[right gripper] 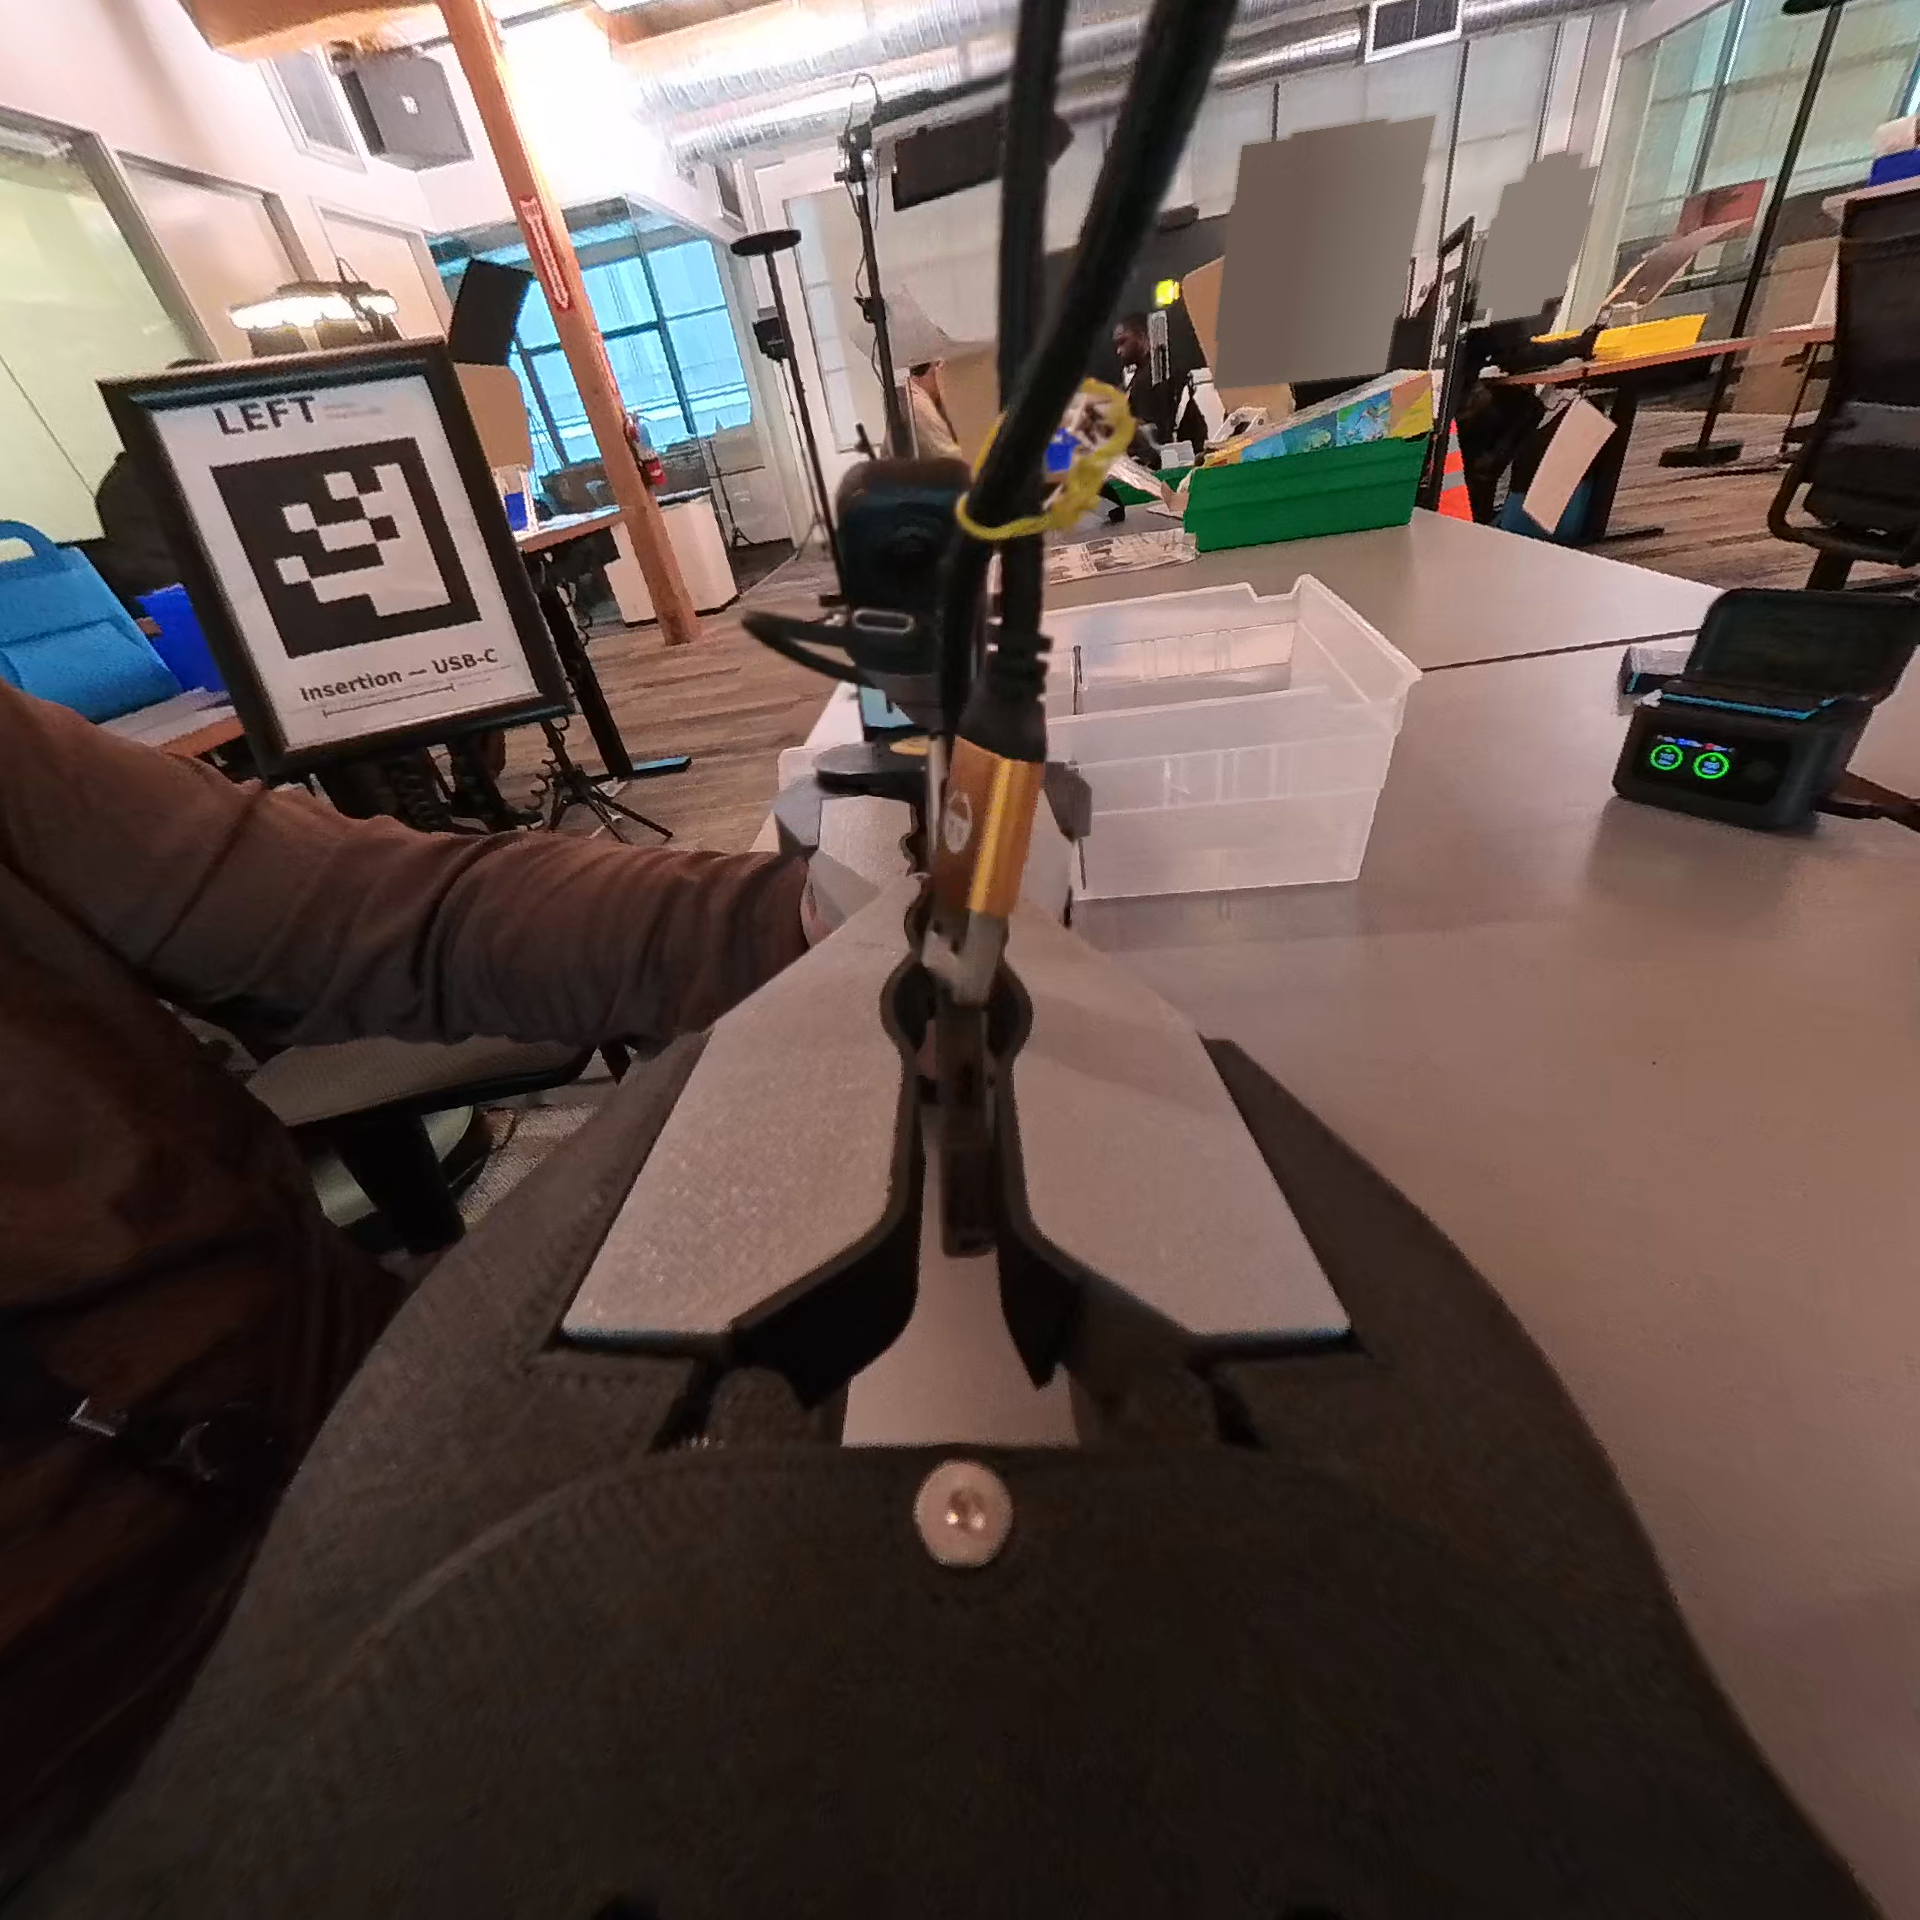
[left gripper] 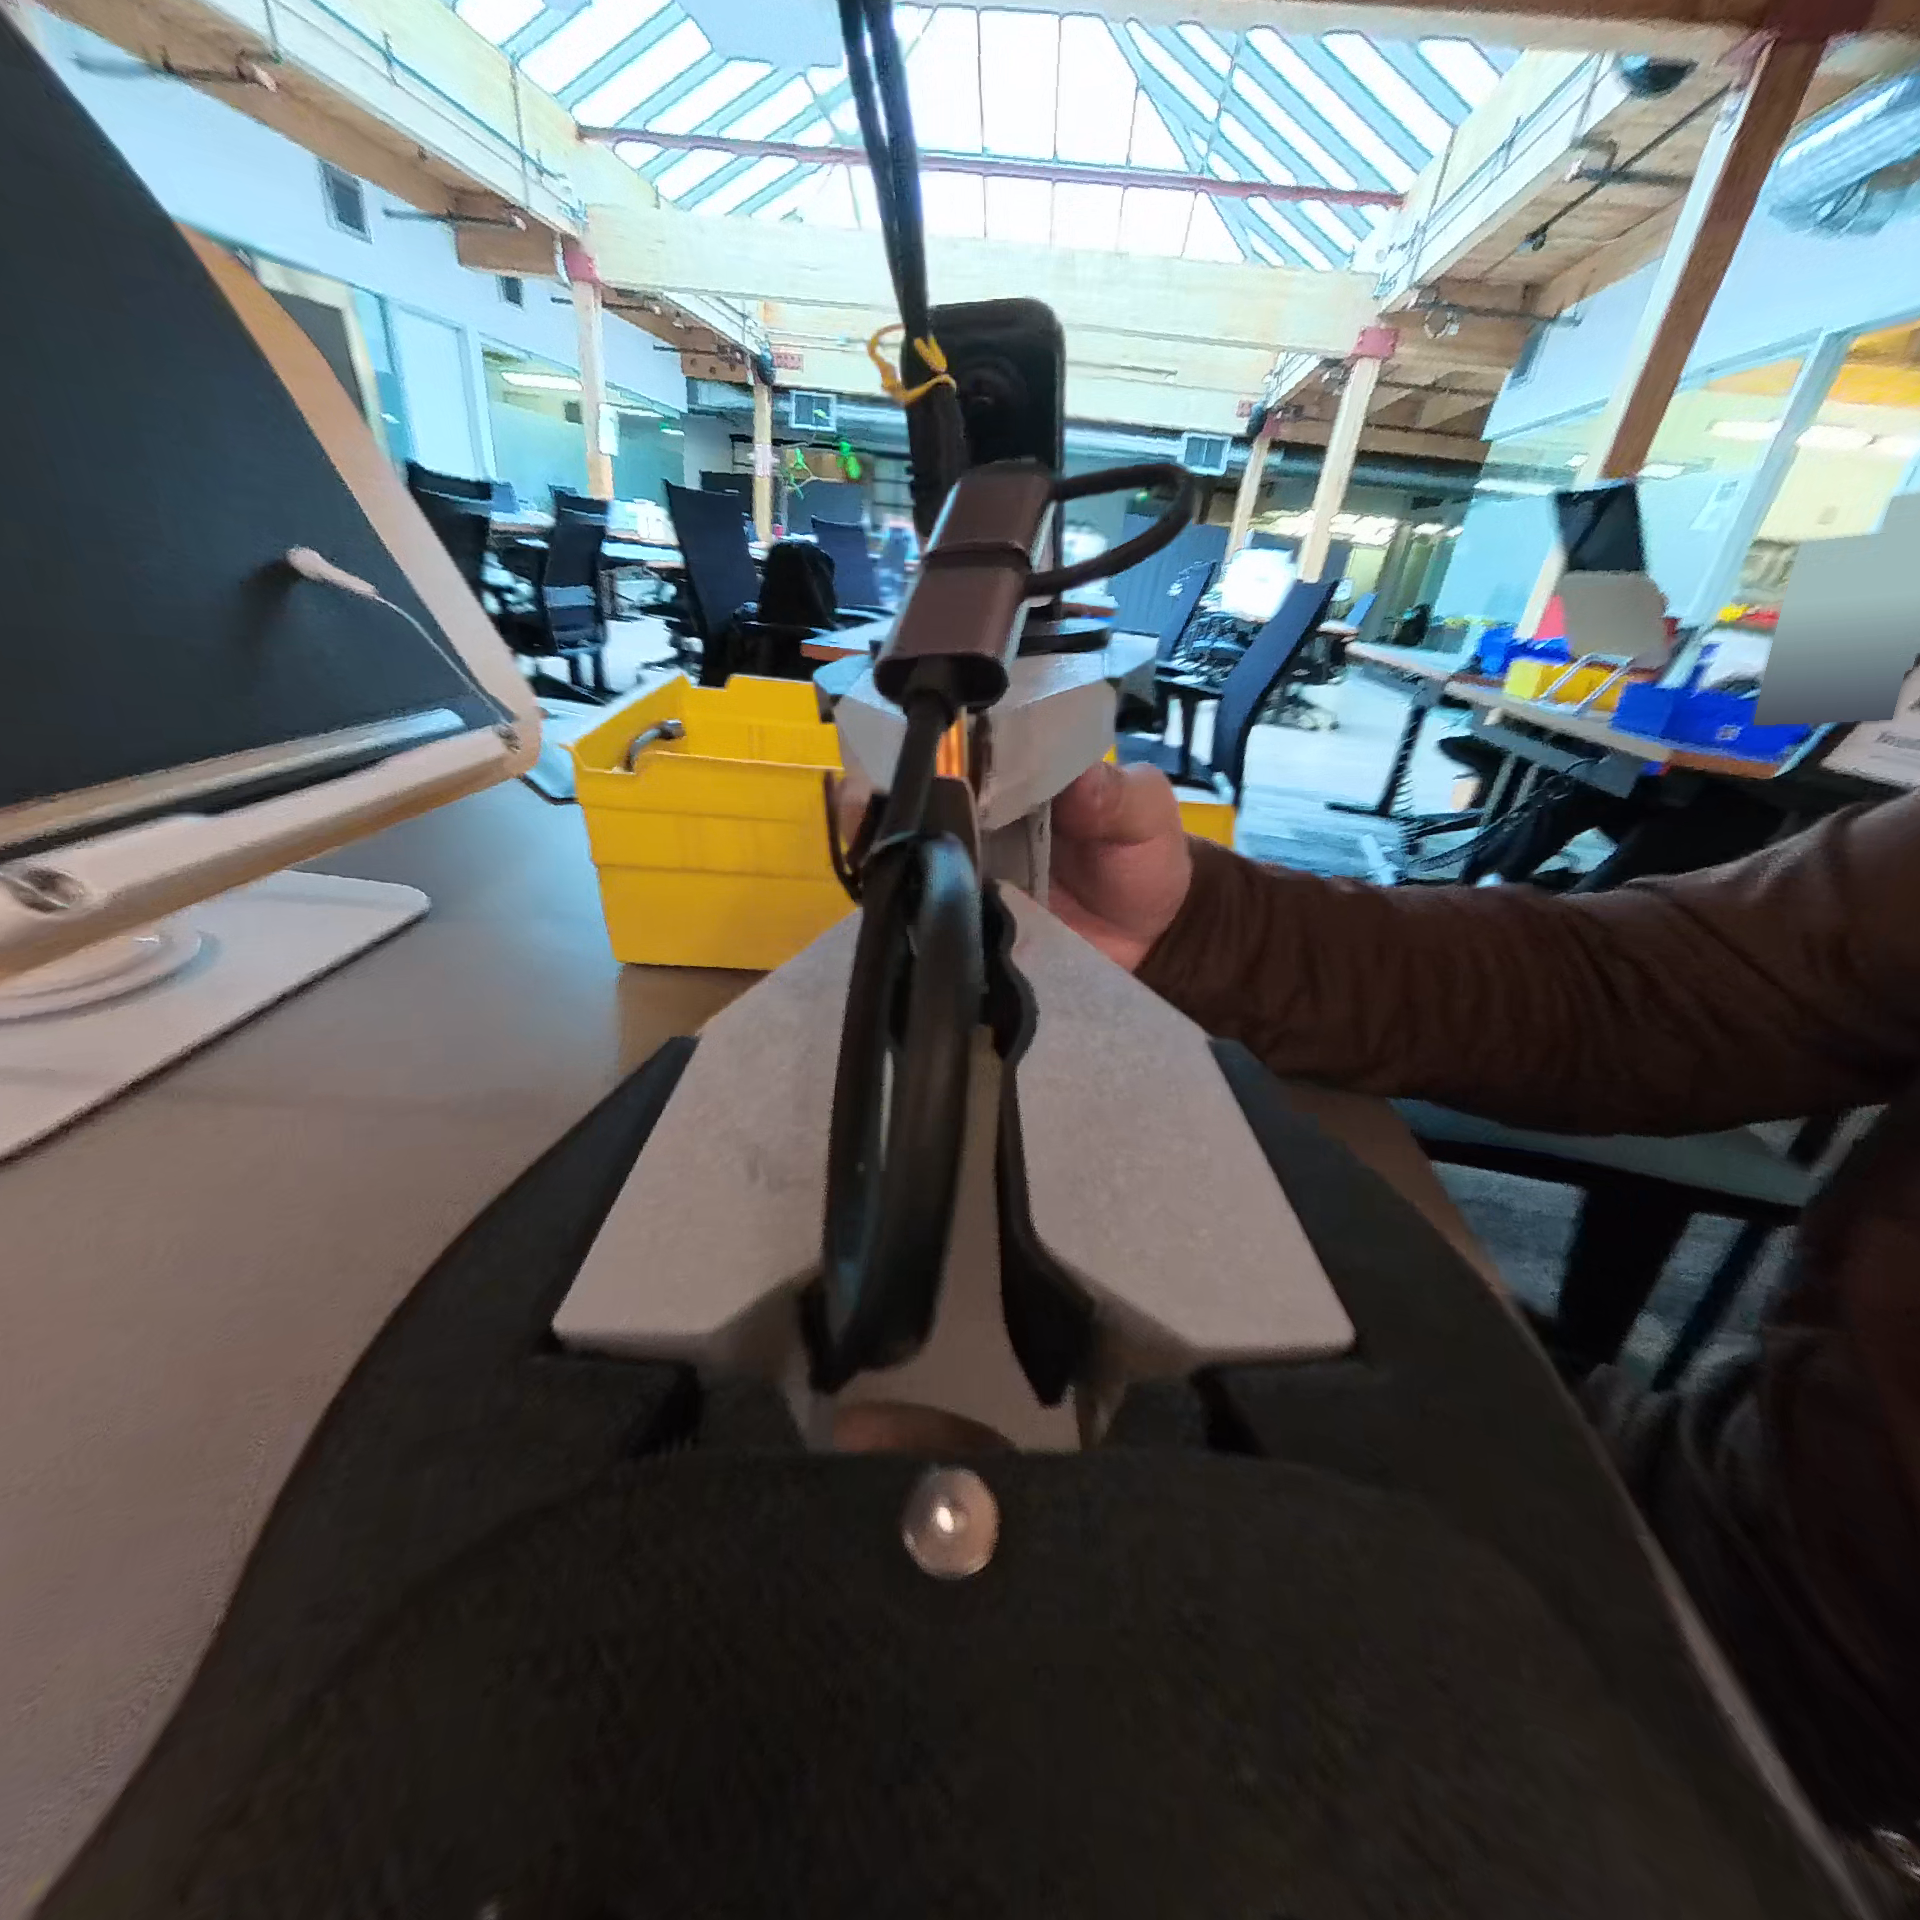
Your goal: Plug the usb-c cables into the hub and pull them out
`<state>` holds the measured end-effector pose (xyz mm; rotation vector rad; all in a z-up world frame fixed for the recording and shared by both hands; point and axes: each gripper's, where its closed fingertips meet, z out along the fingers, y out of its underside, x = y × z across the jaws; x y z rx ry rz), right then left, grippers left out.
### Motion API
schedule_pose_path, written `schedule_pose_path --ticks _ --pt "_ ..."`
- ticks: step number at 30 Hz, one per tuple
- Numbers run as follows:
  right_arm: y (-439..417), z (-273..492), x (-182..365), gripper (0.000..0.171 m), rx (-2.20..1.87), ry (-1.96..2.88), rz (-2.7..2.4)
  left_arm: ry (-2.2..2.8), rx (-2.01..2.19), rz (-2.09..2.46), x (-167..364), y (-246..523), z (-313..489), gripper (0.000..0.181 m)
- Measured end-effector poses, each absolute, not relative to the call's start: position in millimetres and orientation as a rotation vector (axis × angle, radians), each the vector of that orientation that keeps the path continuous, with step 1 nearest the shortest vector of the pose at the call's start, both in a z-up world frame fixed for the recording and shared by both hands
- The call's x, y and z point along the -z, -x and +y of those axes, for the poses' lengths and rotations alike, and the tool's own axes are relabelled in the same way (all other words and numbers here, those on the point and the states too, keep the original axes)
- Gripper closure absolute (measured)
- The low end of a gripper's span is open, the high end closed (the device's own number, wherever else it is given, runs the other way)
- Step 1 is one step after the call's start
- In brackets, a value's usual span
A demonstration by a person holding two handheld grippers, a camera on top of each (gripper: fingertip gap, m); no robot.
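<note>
Above table (right gripper: 1558, 1039) | left gripper (left gripper: 940, 935) clamps black cable (left gripper: 894, 1091) | right gripper (right gripper: 961, 997) clamps gold plug (right gripper: 982, 831) | yellow bin (left gripper: 707, 821) behind

Bright daylight enters through the skylight (left gripper: 1039, 156); below it, wide-angle distortion bends edges, and near objects blur slightly.

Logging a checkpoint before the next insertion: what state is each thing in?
left gripper: shut on the black cable loop.
right gripper: shut on the gold USB-C plug.
gold USB-C plug: unplugged, apart from the hub.
hub: lifted off the table; the port seen in the right wrist view is empty.
black case: lid open, screen lit.
tablet: screen dark, tilted on its stand.
</note>
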<state>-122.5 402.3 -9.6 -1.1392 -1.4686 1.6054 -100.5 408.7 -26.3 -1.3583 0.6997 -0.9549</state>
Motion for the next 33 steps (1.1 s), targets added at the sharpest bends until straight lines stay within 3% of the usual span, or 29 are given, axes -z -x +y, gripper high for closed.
schedule_pose_path --ticks 4,7,17,33 --pt "126.7 405.7 19.0 0.168 -1.547 1.193 -1.487 1.387 1.052 0.66 27.9 99.8 409.5 0.163" --pt "127.2 405.1 20.7 0.168 -1.543 1.201 -1.496 1.395 0.92 0.691 32.4 102.5 415.1 0.173" --pt "138.6 417.6 -11.2 0.169 -1.779 1.255 -1.108 1.281 1.074 0.429 -0.9 112.3 423.5 0.174" --pt "149.8 417.1 -32.6 0.17 -1.73 1.2 -0.87 1.167 1.18 0.301 -21.2 126.5 418.9 0.174"
